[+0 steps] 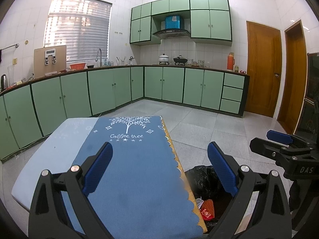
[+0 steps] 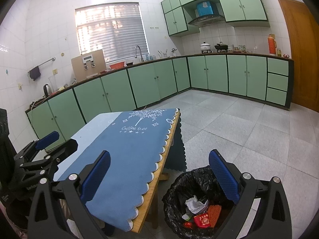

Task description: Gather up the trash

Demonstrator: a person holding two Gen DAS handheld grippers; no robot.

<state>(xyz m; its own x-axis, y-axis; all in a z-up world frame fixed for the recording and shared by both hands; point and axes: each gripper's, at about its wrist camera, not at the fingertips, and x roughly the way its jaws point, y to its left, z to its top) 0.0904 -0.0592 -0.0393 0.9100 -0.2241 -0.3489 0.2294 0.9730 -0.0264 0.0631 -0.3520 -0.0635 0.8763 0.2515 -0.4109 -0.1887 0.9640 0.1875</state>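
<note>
Blue cloth: we see a scalloped blue cloth (image 2: 127, 159) printed "Coffee tree" spread over the wooden worktop (image 2: 157, 177), bare of trash.
Left tongs (image 1: 160, 169): we hold them wide apart and empty above the cloth.
Right tongs (image 2: 159, 177): we hold them wide and empty, over the worktop edge and the bin.
Bin: a black-bagged waste bin (image 2: 179, 187) stands on the floor just beside the worktop.
Trash: a crumpled white paper (image 2: 194, 204), an orange mesh sleeve (image 2: 214, 212) and a red packet (image 2: 202, 220) lie inside the bin.
</note>
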